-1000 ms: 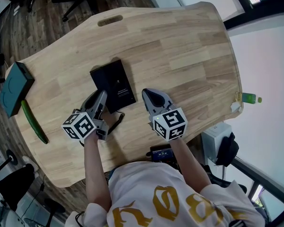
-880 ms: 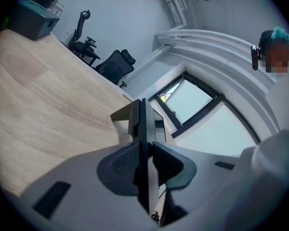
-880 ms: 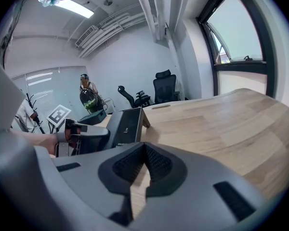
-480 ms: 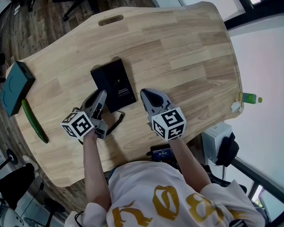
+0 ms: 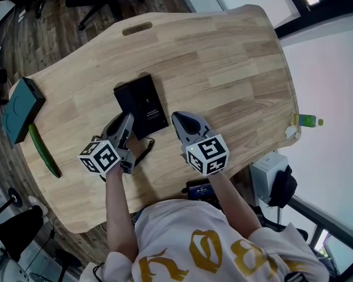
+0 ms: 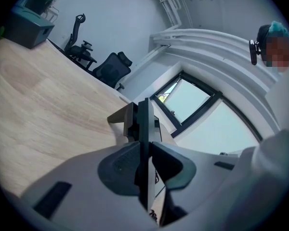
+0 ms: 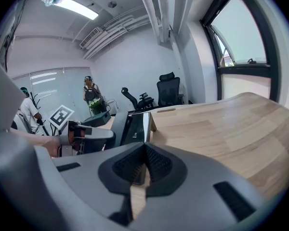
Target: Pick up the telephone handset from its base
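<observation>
Your right gripper (image 5: 181,120) is edging toward the black rectangular telephone (image 5: 141,103) mid-frame, flanking it with your left gripper (image 5: 126,120), both claws closed empty.

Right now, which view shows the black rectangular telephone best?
Head view: the black rectangular telephone shows nearly whole, from above, on the wooden table. Left gripper view: edge-on. Right gripper view: one side, partly behind jaws.

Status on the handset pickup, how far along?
Done: nothing yet. The black telephone lies whole on the table, and the handset looks seated on its base.
In hand: the left gripper and right gripper sit on either side of the phone's near end, fingers shut on nothing.
Left: open a gripper, close on the handset, lift it clear.
</observation>
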`<state>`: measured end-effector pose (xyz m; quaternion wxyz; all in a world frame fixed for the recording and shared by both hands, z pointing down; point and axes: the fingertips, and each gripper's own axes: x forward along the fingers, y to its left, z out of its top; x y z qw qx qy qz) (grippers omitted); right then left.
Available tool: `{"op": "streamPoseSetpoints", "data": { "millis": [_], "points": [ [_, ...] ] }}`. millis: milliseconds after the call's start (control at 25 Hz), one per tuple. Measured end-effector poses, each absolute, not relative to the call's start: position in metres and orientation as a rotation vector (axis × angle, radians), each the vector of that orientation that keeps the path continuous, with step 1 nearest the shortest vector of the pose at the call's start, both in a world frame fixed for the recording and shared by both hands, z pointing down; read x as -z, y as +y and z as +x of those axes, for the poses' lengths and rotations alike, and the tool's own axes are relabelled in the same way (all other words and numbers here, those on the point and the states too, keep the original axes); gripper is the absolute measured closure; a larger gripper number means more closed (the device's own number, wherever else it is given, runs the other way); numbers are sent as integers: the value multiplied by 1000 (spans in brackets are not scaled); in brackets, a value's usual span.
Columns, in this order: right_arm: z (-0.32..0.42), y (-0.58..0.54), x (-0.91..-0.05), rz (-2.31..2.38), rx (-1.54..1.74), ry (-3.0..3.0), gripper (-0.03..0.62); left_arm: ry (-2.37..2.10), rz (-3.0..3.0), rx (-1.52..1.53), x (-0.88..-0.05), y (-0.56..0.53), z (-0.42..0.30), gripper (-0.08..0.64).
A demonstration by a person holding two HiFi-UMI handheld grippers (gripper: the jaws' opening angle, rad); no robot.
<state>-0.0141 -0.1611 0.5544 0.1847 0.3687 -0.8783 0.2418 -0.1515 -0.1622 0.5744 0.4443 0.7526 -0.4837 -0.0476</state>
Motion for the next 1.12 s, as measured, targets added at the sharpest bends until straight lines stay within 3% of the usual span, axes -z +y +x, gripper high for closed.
{"op": "streamPoseSetpoints", "data": {
  "millis": [1120],
  "points": [
    [-10,-142,-505,1127,-599,-2533,588,-1164,1887,265,-530,-137,-151,486]
  ]
}}
